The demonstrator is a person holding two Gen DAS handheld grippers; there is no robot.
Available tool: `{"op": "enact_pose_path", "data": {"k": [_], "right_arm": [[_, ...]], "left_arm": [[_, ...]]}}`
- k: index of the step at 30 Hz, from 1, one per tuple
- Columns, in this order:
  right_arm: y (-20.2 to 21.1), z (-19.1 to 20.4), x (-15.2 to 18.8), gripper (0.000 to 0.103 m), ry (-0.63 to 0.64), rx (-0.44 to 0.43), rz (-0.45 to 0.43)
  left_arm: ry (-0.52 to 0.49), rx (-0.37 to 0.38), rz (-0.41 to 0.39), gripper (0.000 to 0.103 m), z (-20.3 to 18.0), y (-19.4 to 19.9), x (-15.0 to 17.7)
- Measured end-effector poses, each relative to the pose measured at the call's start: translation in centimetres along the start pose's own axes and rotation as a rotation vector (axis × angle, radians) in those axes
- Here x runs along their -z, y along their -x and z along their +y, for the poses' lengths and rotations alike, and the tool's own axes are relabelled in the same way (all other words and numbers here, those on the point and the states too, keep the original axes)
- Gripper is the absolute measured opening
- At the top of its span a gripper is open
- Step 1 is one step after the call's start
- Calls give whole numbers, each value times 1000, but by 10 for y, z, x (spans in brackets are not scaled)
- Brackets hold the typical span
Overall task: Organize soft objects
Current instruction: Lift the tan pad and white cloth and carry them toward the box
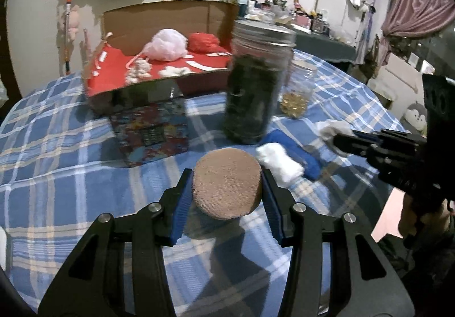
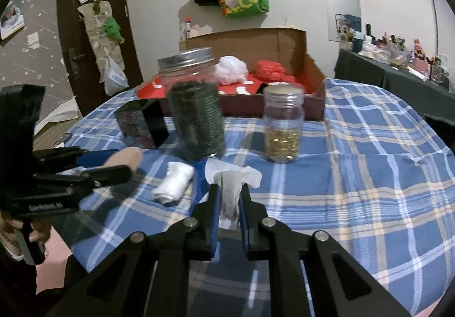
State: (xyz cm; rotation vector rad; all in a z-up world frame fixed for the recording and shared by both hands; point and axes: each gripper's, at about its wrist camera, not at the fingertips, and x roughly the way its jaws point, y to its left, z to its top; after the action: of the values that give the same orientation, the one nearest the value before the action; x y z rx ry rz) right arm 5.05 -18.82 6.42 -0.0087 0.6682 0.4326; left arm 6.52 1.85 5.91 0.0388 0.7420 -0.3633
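Your left gripper is clamped on the round tan sponge, blue pads pressing its two sides, and the sponge looks lifted just off the checked blanket. Your right gripper is closed tight on a thin white tissue, which bunches up between the pads and fans out above them.

Both things probably belong in the cardboard box at the back, where a pink puff and a red one already lie on the red lining.

The main hazard is the tall jar of dark stuff, which stands straight between your left hand and the box. If you carry the sponge forward low, you could knock it over, and it might take the smaller jar of gold bits just beside it down too. Go up and round instead.

The sponge is squashy, so a squeeze this light may let it slip or pop out if you swing fast.

The tissue is flimsy: only a pinch of it is held, so it may tear or slide free, or drag across the rolled white cloth and the blue cloth lying near it
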Motion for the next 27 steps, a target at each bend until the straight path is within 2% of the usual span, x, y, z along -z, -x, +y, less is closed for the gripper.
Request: {"op": "enact_pose_path", "data": {"k": [14,22,27], "right_arm": [[-1,-44,-10,14,-46,115,30],[-12,-69,-23,14,-48,169,65],[-21,-81,-35,14,-47,174,82]], "left_arm": [[67,-138,34,45,63,12,-3],[81,-178,73,45,96,-2,-16],[76,-192,93,45,109,-11,-24]]}}
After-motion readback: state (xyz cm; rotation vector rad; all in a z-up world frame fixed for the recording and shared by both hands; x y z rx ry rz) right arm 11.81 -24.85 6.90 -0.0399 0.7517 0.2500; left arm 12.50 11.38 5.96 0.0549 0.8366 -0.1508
